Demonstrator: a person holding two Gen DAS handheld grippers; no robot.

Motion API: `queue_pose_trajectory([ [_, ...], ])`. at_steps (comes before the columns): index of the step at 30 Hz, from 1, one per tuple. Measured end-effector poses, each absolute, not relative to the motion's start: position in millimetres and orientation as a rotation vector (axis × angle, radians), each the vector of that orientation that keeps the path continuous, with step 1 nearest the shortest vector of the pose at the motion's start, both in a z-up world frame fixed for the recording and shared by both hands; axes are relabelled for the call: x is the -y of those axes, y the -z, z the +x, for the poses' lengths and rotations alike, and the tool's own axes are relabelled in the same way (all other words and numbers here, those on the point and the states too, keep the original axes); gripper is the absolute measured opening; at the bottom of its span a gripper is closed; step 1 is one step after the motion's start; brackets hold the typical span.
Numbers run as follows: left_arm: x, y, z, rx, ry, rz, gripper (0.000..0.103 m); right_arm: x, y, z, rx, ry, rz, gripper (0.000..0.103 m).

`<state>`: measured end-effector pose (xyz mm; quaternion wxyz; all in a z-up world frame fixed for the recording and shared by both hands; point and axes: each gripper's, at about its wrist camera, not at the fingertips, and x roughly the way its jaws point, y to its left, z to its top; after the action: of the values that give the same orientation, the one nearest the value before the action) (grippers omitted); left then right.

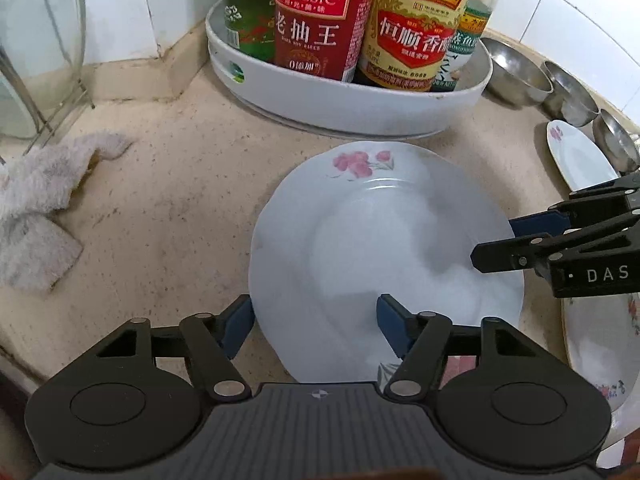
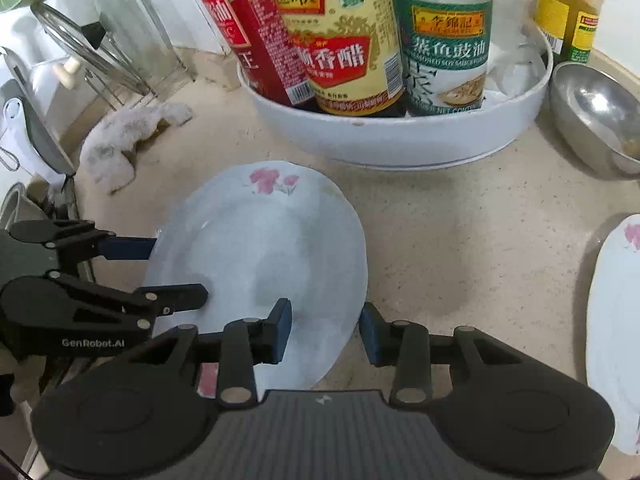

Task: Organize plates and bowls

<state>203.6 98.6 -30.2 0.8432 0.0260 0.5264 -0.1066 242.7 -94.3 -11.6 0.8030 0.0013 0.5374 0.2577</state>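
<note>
Fingers (image 1: 238, 326) of both grippers spread, straddling opposite rims of the white floral plate (image 1: 384, 256) on the tabletop (image 1: 168, 208); we judge it stiff, glazed-slick, breakable, so we pinch the thin rim squarely.

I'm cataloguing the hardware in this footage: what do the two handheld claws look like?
Both are matte black plastic with jointed linkage arms on silver rivets, round discs either side of a ribbed central body, and dark blue finger pads. The left claw shows white "GenRobot.AI" lettering on its side in the right wrist view. The right claw carries white "DAS" letters in the left wrist view. No cables or sleeves are visible.
</note>
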Motion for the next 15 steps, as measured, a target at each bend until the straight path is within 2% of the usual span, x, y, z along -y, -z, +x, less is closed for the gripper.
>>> queue_pose_trajectory([
  [15, -87.1, 23.5, 205.1, -1.094, 0.266, 0.018, 0.071, 113.0, 14.6, 243.8, -1.169, -0.506, 0.071, 0.036],
])
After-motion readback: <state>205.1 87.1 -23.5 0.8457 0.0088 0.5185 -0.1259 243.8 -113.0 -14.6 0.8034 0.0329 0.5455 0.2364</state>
